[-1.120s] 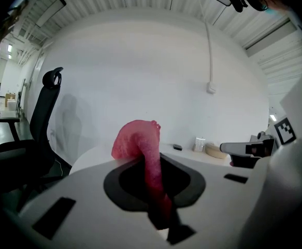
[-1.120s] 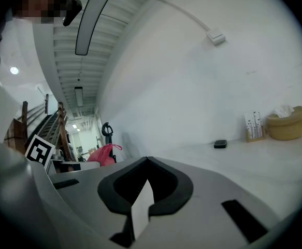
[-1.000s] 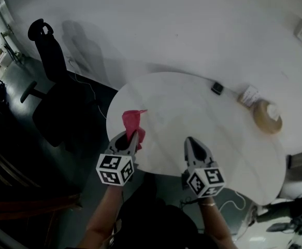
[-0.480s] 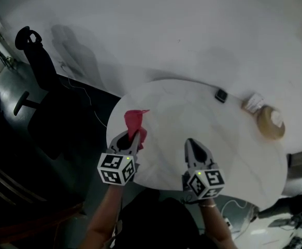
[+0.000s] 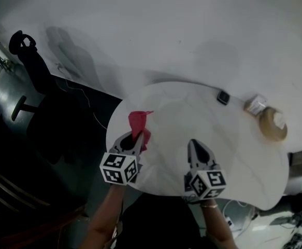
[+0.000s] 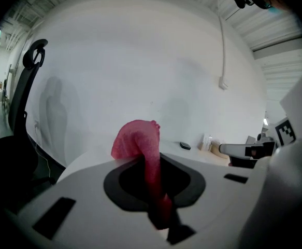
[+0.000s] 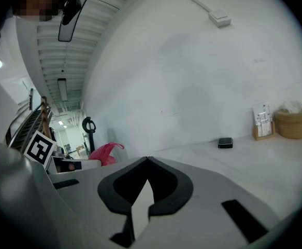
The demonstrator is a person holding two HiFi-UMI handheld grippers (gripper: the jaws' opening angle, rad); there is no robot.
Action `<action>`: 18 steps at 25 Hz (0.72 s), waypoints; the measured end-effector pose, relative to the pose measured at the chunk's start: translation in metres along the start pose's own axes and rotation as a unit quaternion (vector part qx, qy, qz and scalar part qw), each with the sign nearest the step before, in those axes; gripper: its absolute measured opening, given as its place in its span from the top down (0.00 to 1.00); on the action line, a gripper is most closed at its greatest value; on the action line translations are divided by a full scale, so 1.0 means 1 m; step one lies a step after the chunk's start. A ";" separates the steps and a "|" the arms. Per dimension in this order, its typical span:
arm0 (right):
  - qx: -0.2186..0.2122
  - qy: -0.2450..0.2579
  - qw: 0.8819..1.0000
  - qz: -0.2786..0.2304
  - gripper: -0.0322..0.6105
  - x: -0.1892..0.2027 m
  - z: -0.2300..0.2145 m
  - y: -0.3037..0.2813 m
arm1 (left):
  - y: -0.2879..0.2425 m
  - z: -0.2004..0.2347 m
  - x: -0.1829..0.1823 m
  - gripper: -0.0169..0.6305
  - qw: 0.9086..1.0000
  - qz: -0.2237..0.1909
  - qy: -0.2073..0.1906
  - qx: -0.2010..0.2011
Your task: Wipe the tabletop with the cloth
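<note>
A pink-red cloth [image 5: 138, 124] sticks up and forward from my left gripper [image 5: 138, 135], which is shut on it above the left part of the round white table [image 5: 233, 160]. In the left gripper view the cloth [image 6: 140, 147] runs up between the jaws and flops over at the top. My right gripper [image 5: 193, 142] hovers over the table's near middle, jaws closed together with nothing in them. From the right gripper view the cloth [image 7: 105, 152] shows at the left, beside the left gripper.
At the table's far right stand a small black object [image 5: 223, 97], a card holder [image 5: 255, 105] and a round woven basket [image 5: 273, 123]. A black office chair [image 5: 34, 79] stands on the dark floor to the left. A white wall runs behind the table.
The head view has shifted, so the table and chair sit slightly differently in frame. Both grippers keep the same stance, the left still holding the cloth.
</note>
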State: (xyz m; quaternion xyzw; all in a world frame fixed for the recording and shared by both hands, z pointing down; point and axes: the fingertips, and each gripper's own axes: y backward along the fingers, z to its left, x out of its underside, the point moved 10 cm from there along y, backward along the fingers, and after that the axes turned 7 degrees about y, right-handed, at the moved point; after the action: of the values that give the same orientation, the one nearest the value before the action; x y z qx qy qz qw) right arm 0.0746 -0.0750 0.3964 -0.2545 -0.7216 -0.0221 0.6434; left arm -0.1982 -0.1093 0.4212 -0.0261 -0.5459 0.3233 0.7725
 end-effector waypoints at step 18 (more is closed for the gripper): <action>0.095 -0.045 0.994 0.003 0.95 0.009 -0.065 0.034 | -0.136 -0.110 0.009 0.91 0.980 0.112 -0.042 0.160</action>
State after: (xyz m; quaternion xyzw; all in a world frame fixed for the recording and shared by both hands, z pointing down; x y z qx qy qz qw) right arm 0.1478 -0.0656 0.4060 -0.1957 -0.7480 0.0601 0.6313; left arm -0.0375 -0.1777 0.4375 0.0504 -0.5129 0.4917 0.7018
